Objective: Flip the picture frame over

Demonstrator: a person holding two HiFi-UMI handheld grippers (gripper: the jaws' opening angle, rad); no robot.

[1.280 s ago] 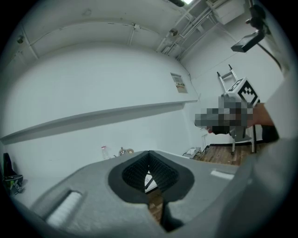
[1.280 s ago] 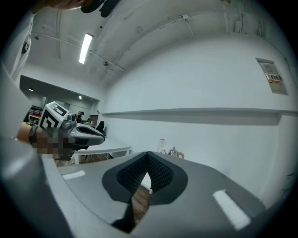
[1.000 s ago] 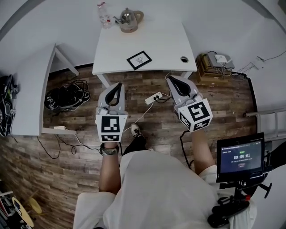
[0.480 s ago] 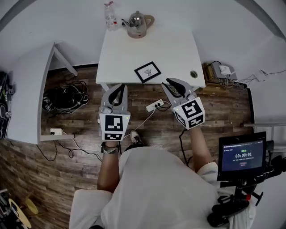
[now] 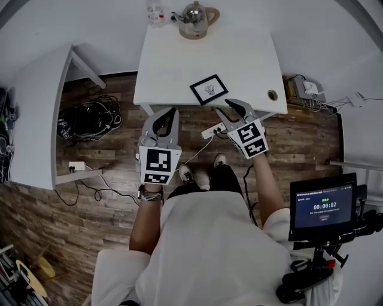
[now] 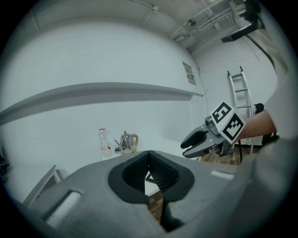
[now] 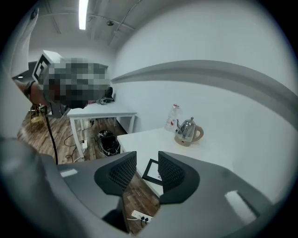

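Half opened, empty right claw (image 5: 228, 107) neared picture frame (image 5: 209, 89).

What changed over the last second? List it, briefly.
Both grippers moved forward toward the white table. The right gripper has just been opening its jaws, with nothing between them; the left gripper stays shut and empty. The picture frame lies flat, untouched; kettle and bottle unmoved.

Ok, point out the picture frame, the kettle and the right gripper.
picture frame (image 5: 209, 89): head view, on the white print inside its border.
kettle (image 5: 195, 12): head view, on its metal body.
right gripper (image 5: 232, 108): head view, midway between its fingertips; jaws have just been opening, nothing between them.
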